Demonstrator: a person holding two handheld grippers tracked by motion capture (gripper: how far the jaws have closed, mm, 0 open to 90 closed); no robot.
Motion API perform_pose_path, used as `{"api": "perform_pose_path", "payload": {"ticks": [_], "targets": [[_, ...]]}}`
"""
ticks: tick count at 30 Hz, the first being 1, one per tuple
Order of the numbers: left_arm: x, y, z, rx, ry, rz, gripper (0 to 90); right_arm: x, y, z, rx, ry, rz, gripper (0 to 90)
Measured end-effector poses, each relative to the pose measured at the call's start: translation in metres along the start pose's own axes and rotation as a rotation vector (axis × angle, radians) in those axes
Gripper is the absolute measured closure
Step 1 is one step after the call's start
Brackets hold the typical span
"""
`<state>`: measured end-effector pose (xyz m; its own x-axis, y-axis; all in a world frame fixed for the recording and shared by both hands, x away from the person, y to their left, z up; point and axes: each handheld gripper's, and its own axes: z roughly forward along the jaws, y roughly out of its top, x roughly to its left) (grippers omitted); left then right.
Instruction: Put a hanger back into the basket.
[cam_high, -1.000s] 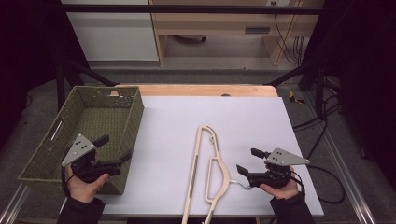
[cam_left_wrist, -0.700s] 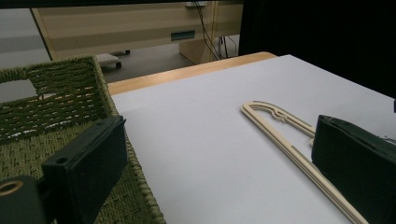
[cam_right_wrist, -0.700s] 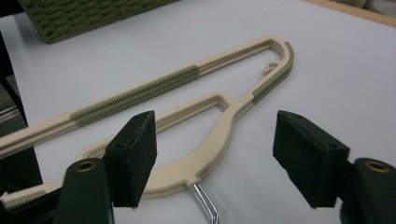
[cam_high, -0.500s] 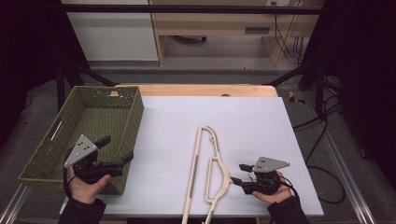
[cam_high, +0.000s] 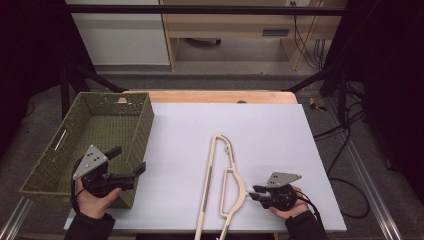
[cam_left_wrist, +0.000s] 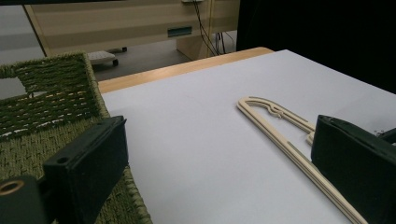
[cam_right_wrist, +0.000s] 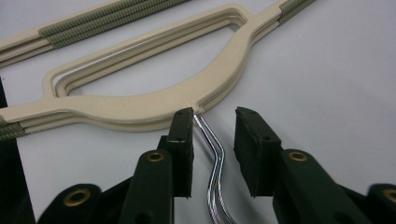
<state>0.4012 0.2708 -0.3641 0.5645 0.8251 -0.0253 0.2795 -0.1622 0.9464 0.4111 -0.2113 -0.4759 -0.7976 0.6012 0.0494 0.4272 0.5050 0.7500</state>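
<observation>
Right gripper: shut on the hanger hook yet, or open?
Open. The right gripper has just been closing, but a gap shows between each pad and the metal hook of the hanger.

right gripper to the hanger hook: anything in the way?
Nothing visible. The right gripper has just been closing and straddles the metal hook beside the hangers. One pad sits against or very near the wire; the other is still apart. Only bare table lies around it.
</observation>
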Motion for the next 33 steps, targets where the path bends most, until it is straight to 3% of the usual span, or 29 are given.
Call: {"api": "perform_pose_path", "payload": {"ticks": [11, 25, 29, 33], "targets": [[-0.004, -0.002, 0.005, 0.017, -0.013, 0.006, 4.3, -0.008, -0.005, 0.002, -0.003, 0.044, -0.039, 84.8], [-0.011, -0.003, 0.01, 0.032, -0.027, 0.014, 4.9, -0.012, 0.002, -0.008, -0.032, 0.098, -0.05, 87.5], [-0.019, -0.002, 0.013, 0.039, -0.046, 0.023, 5.6, -0.01, 0.007, -0.011, -0.038, 0.107, -0.059, 87.9], [-0.036, -0.002, 0.021, 0.066, -0.075, 0.035, 6.2, -0.007, 0.015, -0.015, -0.028, 0.118, -0.056, 88.4]]}}
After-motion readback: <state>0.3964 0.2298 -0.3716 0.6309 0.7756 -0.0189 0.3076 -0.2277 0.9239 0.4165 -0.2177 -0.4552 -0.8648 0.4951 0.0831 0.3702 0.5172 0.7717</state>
